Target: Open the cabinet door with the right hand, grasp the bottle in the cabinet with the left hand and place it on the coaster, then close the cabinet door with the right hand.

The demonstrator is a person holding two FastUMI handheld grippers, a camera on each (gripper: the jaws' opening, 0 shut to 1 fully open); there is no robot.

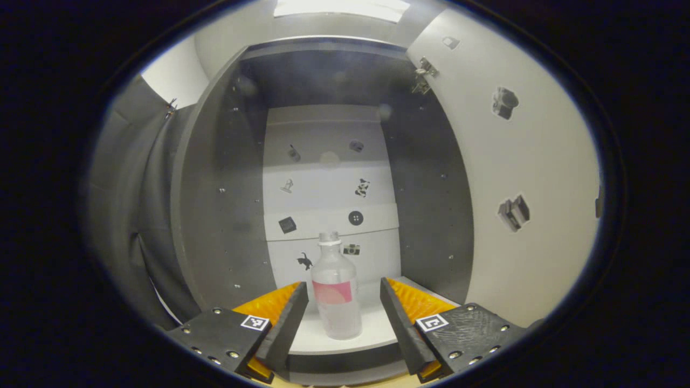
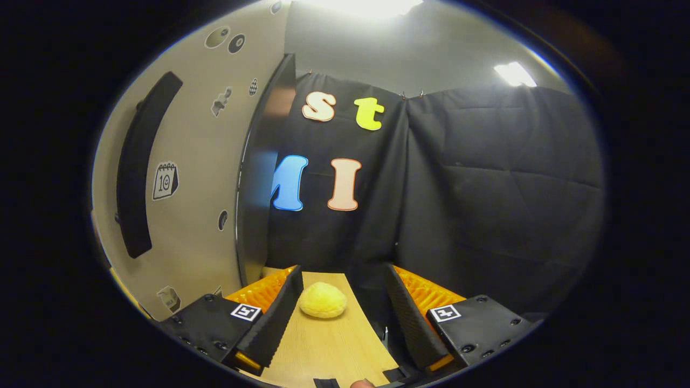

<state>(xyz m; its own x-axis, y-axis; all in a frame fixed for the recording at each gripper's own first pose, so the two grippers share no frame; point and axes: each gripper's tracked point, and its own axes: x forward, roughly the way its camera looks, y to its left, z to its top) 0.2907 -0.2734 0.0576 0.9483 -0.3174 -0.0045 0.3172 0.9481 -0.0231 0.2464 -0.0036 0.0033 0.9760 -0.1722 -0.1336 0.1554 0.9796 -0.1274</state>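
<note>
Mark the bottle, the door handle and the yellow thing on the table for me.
Bottle [image 1: 337, 302]: left gripper view, on its body by the label.
Door handle [image 2: 141, 161]: right gripper view, mid-bar.
Yellow thing [image 2: 322, 300]: right gripper view, its top, on the table.

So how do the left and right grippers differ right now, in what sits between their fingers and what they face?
The left gripper faces into the open cabinet, with the upright bottle standing between its open fingers, apparently untouched. The right gripper faces the booth wall beside the cabinet door, with only a yellow object lying on the wooden table ahead. Both are open and hold nothing.
</note>
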